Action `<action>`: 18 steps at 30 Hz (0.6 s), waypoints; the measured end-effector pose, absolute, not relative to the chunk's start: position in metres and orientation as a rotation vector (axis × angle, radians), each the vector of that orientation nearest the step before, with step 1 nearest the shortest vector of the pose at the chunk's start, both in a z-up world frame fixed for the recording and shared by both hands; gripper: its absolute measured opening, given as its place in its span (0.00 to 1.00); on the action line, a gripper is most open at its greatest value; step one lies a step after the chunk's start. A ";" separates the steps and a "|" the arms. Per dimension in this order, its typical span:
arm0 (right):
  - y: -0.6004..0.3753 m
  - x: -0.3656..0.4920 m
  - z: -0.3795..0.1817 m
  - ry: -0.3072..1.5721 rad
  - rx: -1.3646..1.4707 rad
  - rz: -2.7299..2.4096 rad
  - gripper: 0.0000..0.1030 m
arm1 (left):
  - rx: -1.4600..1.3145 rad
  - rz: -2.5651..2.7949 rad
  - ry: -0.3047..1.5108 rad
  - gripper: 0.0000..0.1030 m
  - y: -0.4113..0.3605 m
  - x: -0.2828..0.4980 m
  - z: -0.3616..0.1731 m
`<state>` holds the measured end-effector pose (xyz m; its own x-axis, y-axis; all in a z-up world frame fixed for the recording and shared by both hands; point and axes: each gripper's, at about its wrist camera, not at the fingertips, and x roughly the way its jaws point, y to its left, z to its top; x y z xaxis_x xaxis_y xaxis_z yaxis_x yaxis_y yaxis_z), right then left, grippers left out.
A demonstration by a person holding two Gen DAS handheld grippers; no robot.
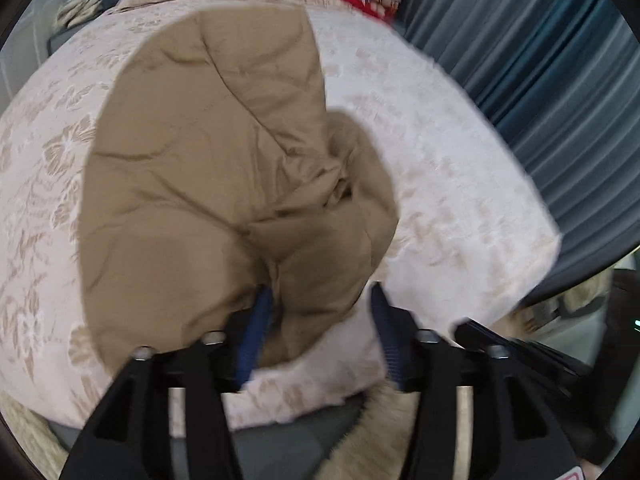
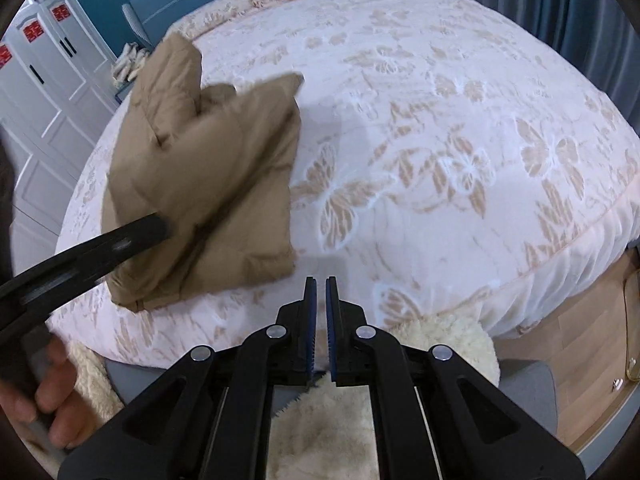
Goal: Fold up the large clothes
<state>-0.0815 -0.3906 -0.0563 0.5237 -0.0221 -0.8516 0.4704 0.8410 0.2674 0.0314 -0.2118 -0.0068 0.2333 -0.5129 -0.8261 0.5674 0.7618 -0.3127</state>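
Both differ: your left hand-held gripper (image 1: 320,300) spreads wide, puffy tan jacket (image 1: 224,184) between its fingers; your right hand-held gripper (image 2: 321,292) is nearly closed, empty, above the floral bed (image 2: 460,152).

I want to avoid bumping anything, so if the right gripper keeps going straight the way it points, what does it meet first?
Probably the bedspread: the right gripper points at bare cover, with the tan jacket off to its left.

Red double-happiness paper signs (image 2: 60,12) stuck on white wardrobe doors (image 2: 44,92), right wrist view; characters small, barely legible. No other readable text, brand or number in either view.
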 end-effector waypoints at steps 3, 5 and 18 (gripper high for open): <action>-0.390 -0.076 -0.044 0.952 0.497 -0.300 0.28 | -0.018 -0.770 1.047 0.70 -0.178 0.024 0.026; -0.388 -0.069 -0.035 0.930 0.490 -0.285 0.28 | 0.037 -0.684 0.981 0.72 -0.160 0.024 0.040; -0.343 0.020 0.002 0.901 0.389 -0.217 0.40 | 0.237 -0.277 0.985 0.65 -0.136 0.075 -0.009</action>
<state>0.0202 -0.3428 0.0023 0.6053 -0.0209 -0.7957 0.3431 0.9089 0.2371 0.0748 -0.1358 -0.0093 0.5226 -0.1219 -0.8438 0.3351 0.9394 0.0718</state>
